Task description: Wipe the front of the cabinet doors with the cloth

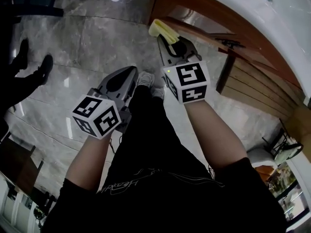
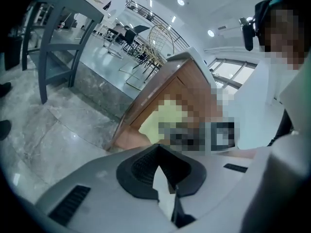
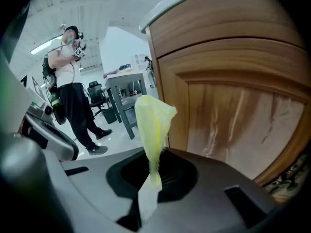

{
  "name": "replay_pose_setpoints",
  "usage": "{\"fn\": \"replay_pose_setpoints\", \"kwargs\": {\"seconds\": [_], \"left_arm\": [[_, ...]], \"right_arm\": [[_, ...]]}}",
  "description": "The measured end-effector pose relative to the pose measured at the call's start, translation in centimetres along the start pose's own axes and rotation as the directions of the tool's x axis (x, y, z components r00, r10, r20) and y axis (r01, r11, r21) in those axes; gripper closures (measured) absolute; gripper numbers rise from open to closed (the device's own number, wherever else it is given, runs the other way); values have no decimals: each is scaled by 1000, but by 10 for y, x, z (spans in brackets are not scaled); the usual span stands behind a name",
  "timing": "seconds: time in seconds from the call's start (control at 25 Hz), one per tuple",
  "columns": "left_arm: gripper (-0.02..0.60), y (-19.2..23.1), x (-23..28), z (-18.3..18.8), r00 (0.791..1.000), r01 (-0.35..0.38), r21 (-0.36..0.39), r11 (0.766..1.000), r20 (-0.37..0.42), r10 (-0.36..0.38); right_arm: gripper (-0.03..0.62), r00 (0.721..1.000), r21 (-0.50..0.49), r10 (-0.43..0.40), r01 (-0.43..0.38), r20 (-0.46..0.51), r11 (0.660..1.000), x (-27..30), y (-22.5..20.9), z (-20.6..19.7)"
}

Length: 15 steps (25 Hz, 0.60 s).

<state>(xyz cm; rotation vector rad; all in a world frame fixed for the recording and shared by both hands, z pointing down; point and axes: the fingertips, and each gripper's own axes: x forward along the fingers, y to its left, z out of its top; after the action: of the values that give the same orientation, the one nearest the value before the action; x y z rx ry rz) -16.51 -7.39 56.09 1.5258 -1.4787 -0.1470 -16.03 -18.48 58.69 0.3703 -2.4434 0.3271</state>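
A yellow cloth [image 3: 153, 125] sticks up from my right gripper [image 3: 151, 171], whose jaws are shut on its lower end. In the head view the cloth [image 1: 163, 30] pokes out ahead of the right gripper [image 1: 171, 48], close to the corner of the wooden cabinet [image 1: 252, 72]. The cabinet door [image 3: 238, 115] fills the right of the right gripper view, just beyond the cloth and apart from it. My left gripper [image 1: 127, 79] hangs lower left over the floor, jaws closed with nothing in them; in its own view [image 2: 163, 171] the cloth [image 2: 167, 118] shows beside the cabinet [image 2: 165, 93].
Grey marble floor [image 1: 82, 47] spreads to the left. A white countertop [image 1: 272, 18] tops the cabinet. Another person [image 3: 73, 96] stands further off, with a grey table [image 3: 129, 89] and chairs behind. Someone's dark shoes [image 1: 34, 64] are at far left.
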Motion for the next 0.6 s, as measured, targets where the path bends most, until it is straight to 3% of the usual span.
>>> {"fn": "replay_pose_setpoints", "kwargs": {"seconds": [0.24,0.6], "left_arm": [[575,21,-10,2,1000,-27,-33,999,14,28],[575,31,-9,10,999,-37,-50,998,17,38]], "right_arm": [[554,1000,-16,-2,2,-4,1000,28,3,9],[554,997,17,-78,78,14,997,42,-18,19]]}}
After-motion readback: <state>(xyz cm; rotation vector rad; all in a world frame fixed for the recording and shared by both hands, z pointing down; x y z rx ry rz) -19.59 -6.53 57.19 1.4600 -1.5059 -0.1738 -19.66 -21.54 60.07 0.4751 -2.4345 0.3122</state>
